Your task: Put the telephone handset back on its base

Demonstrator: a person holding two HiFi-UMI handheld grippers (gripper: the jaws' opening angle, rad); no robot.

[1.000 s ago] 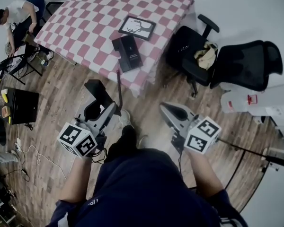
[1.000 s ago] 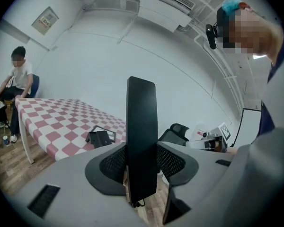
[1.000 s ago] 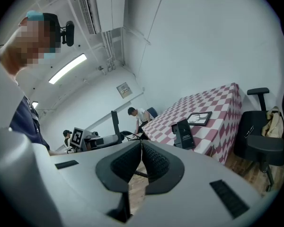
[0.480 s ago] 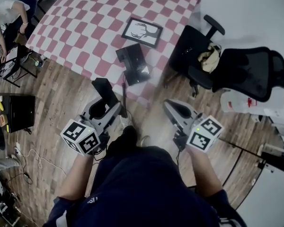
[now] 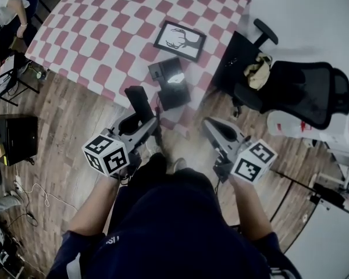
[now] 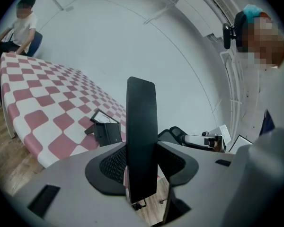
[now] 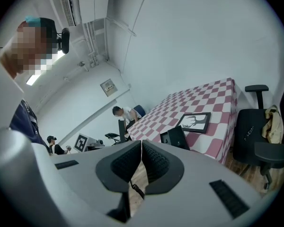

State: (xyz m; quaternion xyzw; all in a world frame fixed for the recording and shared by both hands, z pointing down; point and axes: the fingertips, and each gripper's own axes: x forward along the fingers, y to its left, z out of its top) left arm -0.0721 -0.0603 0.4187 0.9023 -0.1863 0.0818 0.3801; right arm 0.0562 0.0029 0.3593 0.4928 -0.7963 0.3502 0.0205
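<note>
Right now your left gripper is clamped across a black telephone handset, which stands nearly upright between the jaws, its upper end just short of the near edge of the checkered surface. Your right gripper is closed with its pads pressed together and nothing in it, hanging over the wooden floor at centre right of the head view.

The base sits near the surface's edge, just below the framed deer picture and up and to the right of the handset.

Judging by its look, the handset is a stiff, light slab of hard plastic with smooth flat sides (so it could pivot or slide in the pads). The grip sits low on it, leaving the long upper part free to seat first. A thin dark cord seems to run beside it and may tug.

The handset's lower end is hidden by the jaws. A bright glare lies across the base, so its cradle is hard to make out, and the cord's path cannot be traced.
</note>
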